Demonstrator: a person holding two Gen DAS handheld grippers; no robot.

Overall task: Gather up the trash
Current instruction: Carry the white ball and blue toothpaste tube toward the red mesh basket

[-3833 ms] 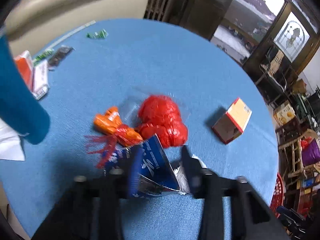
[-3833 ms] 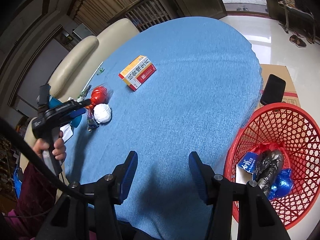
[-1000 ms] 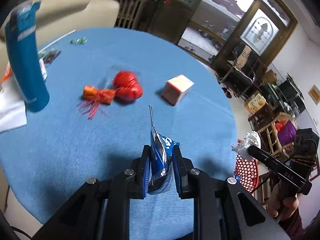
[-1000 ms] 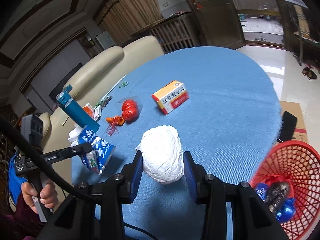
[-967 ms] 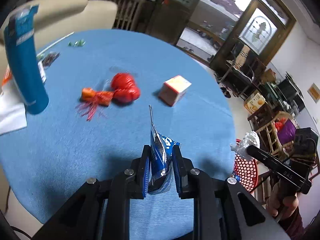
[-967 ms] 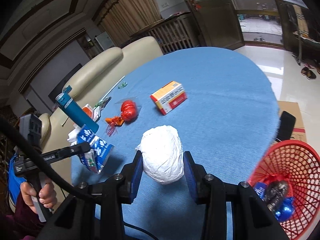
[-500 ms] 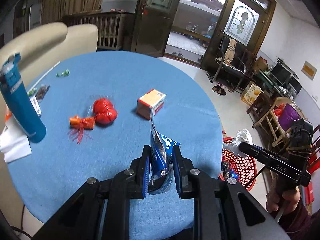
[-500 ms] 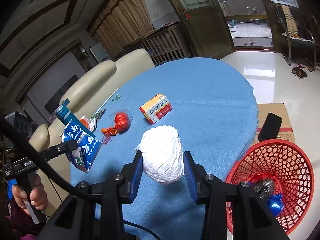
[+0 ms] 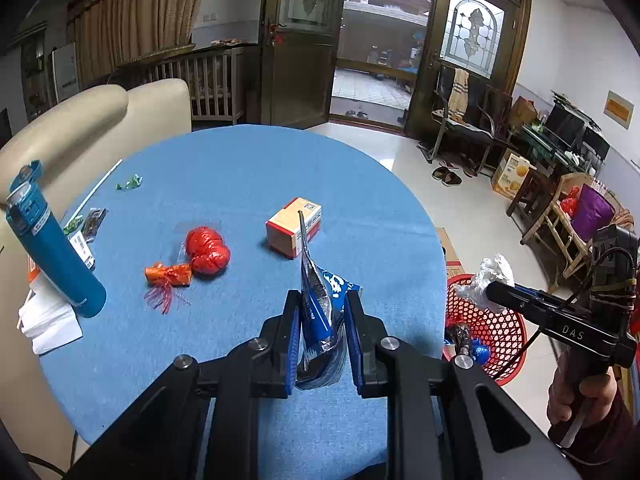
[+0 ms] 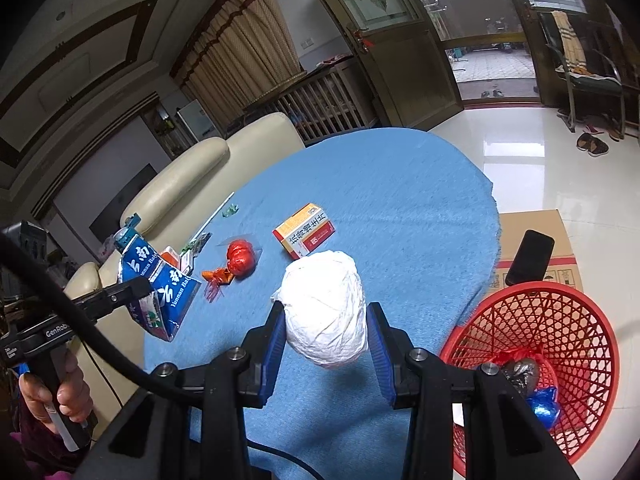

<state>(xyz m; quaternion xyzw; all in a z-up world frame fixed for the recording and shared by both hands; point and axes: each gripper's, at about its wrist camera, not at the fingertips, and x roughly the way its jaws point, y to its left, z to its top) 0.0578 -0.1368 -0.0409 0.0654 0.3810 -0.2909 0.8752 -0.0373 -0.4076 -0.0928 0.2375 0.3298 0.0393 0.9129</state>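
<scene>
A flattened blue and white carton [image 9: 320, 320] is clamped between the closed fingers of the left gripper [image 9: 323, 336] and is held upright above the near part of the round blue table [image 9: 240, 160]. A crumpled white paper ball [image 10: 326, 308] is pinched between the fingers of the right gripper [image 10: 326, 340] and is held in the air over the near edge of the table. In the left wrist view the right gripper is seen out past the table edge, above the rim of the red mesh basket [image 10: 560, 320] that stands on the floor just beside the table. Dark and blue wrappers [image 10: 528, 384] are seen lying in the bottom of the basket. Farther out on the table, a red crumpled wrapper [image 9: 206, 250] is seen with an orange wrapper [image 9: 168, 274] touching its near left side. An orange and white box [image 9: 294, 226] lies to the right of them, apart from both. At the left edge of the table a blue bottle [image 9: 52, 248] is stood beside white paper [image 9: 48, 320] and small packets [image 9: 90, 220]. A small green wrapper [image 9: 129, 181] is seen farther back. Beyond the basket a black phone [image 10: 530, 257] is laid on a cardboard box [image 10: 560, 232].
</scene>
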